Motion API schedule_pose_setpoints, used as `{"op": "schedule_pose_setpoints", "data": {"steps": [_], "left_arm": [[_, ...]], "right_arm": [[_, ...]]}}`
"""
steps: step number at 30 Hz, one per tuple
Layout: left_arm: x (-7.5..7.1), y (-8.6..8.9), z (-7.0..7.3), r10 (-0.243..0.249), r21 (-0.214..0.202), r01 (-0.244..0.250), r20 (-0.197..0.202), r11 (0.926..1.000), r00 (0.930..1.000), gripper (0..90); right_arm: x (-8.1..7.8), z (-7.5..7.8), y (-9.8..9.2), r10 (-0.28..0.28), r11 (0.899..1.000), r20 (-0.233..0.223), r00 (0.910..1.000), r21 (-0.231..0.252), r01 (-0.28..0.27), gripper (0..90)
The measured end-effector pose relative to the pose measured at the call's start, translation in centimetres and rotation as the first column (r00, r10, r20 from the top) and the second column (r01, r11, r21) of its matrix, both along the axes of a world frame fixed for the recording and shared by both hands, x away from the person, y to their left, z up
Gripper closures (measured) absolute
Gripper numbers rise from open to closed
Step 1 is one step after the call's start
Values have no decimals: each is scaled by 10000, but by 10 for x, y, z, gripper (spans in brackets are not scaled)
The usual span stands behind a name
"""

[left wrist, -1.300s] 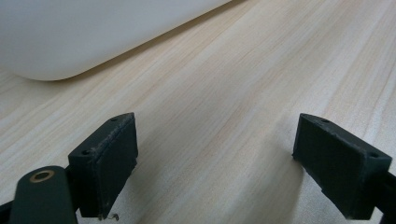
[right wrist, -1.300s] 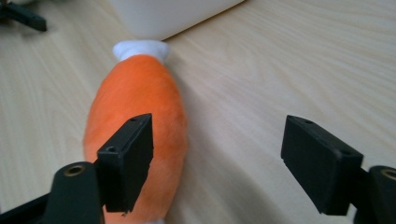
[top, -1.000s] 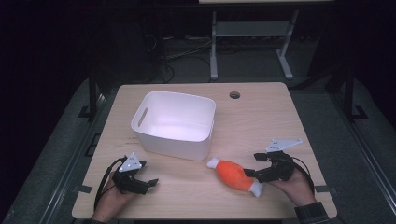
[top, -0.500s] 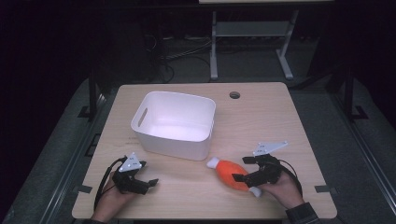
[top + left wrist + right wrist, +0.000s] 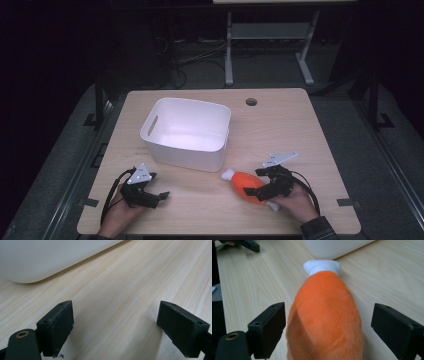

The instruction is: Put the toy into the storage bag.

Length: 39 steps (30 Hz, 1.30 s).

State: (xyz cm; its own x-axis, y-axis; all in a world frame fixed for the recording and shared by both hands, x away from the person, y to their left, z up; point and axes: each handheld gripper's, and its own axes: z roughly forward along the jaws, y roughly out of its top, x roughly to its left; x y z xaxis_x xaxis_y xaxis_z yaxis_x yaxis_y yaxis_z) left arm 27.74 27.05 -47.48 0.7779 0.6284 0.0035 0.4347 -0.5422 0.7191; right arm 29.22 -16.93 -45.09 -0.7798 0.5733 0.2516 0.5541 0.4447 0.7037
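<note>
Right gripper [image 5: 256, 188]: we find jaws just opening, astride orange plush drumstick [image 5: 248, 184], lower right | left gripper [image 5: 161, 196]: open, lower left.

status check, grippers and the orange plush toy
Right gripper open, jaws just opening, astride orange plush toy. Left gripper open, empty. White bin just beyond toy.

Soft, fuzzy orange and white cloth toy [image 5: 325, 315], pale wooden table [image 5: 320, 145] with fine lines seen in its smooth, dull top, white plastic tub [image 5: 187, 132] smooth with a little shine, black gripper pads [image 5: 56, 327] dull and slightly rough.
</note>
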Motion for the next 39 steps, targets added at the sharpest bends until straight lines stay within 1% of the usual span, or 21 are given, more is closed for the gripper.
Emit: {"op": "schedule_pose_setpoints", "data": {"steps": [3,9,18,21,26,28,30,35,39], "left_arm": [[0,0,0,-2,1,2,1,10000,10000,131],[0,0,0,1,-2,-1,-1,10000,10000,131],[0,0,0,-4,5,4,-3,10000,10000,131],[0,0,0,-5,6,5,0,10000,10000,131],[0,0,0,-9,14,9,-1,10000,10000,131],[0,0,0,-6,8,6,-2,10000,10000,130],[0,0,0,-11,14,11,0,10000,10000,131],[0,0,0,-9,16,9,-1,10000,10000,130],[0,0,0,-4,5,4,-1,10000,10000,131]], "right_arm": [[1,-4,3,91,9998,-115,9999,-179,-93,118],[2,-8,6,235,9990,-218,9995,-367,-243,119],[2,-12,9,379,9983,-425,9984,-432,-398,123],[2,-14,10,521,9974,-560,9971,-468,-548,136],[2,-15,11,632,9962,-660,9958,-551,-669,149],[2,-16,11,722,9957,-754,9945,-520,-763,170],[2,-16,10,884,9947,-772,9931,-450,-921,221],[1,-15,11,998,9937,-706,9925,-433,-1030,247],[-1,-14,10,1045,9933,-519,9932,-448,-1069,269]]}}
